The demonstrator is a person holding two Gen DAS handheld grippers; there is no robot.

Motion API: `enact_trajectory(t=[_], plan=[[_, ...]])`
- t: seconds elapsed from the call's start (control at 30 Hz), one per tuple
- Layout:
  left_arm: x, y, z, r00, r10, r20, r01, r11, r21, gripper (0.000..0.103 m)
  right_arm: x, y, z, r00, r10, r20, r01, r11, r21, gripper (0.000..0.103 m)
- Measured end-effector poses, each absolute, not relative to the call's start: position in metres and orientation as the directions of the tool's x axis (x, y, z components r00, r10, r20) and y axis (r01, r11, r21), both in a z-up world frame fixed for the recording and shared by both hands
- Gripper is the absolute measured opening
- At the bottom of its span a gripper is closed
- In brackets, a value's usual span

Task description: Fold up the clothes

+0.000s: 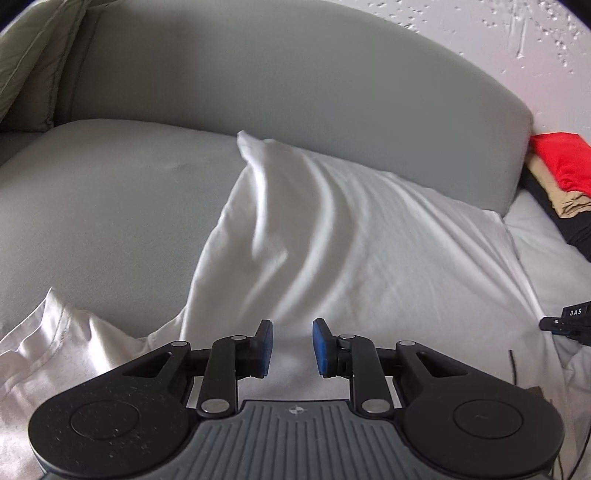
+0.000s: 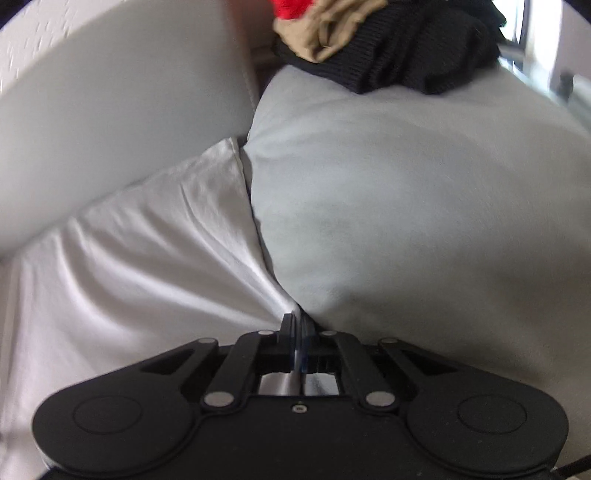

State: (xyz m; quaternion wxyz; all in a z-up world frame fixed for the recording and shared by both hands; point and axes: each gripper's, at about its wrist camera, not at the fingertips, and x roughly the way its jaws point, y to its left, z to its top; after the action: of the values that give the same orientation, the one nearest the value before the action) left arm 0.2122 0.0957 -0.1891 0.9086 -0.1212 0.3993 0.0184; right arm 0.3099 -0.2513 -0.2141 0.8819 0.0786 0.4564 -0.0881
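My right claw [image 2: 297,332] pinches the white shirt [image 1: 332,236] on the sofa [image 1: 110,206]; my left claw [image 1: 291,347] gapes empty above the shirt.

both wrist views close over sofa [image 1: 110,206]

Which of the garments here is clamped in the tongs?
The white cotton garment, pinched at its edge by the right tongs; the red, tan and black clothes lie piled apart.
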Motion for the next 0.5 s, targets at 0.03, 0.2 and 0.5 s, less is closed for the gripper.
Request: enact_trajectory(t=[0.03,0.2,0.5], plan=[[0.211,0.097,-0.189,0.68,-0.048,-0.732,-0.142,0.97,-0.196,0.021,0.31,-0.245,-0.213,0.562,-0.104,-0.82,0.219,0.975,0.027,0.003],[0.199,0.125,-0.176,0.689,-0.02,-0.724,-0.22,0.947,-0.236,0.02,0.291,-0.241,-0.19,0.585,-0.055,-0.809,0.203,0.976,0.081,0.017],[0.22,0.171,-0.18,0.611,-0.055,-0.79,-0.218,0.947,-0.235,0.024,0.268,-0.254,-0.198,0.517,0.345,-0.783,0.093,0.887,0.453,0.023]])
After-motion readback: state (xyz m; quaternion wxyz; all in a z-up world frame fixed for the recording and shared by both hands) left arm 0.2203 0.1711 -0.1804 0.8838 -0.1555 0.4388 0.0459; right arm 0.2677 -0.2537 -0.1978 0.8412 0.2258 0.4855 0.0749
